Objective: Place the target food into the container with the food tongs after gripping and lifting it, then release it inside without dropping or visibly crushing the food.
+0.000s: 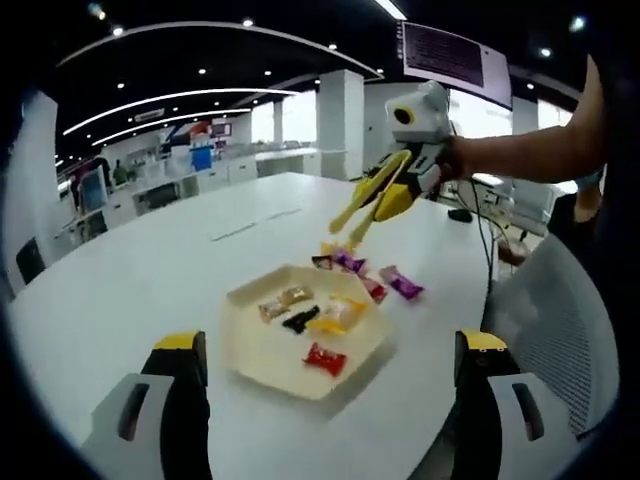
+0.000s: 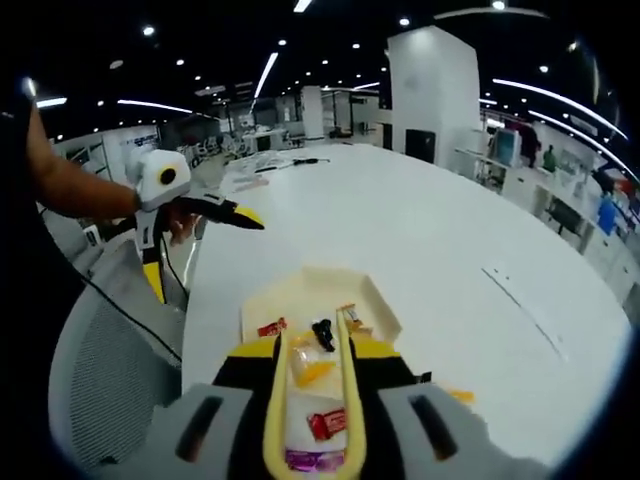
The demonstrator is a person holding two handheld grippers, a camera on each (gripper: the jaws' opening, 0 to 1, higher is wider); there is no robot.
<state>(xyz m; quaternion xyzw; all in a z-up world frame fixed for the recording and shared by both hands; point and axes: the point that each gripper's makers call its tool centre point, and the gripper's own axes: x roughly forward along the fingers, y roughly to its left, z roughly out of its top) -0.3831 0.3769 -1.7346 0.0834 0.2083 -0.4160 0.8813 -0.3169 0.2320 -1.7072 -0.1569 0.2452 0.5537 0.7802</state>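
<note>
Right gripper (image 1: 385, 195) at one o'clock in the left gripper view, jaws pinched on yellow food tongs (image 1: 365, 205); tong tips spread, poised over loose wrapped candies (image 1: 400, 284) on the white table (image 1: 130, 280), apparently lining up a pick. Cream hexagonal tray (image 1: 250, 350) just beside that pile, several candies inside already. Left gripper (image 1: 330, 400) at six o'clock, jaws spread, empty, held clear.
</note>
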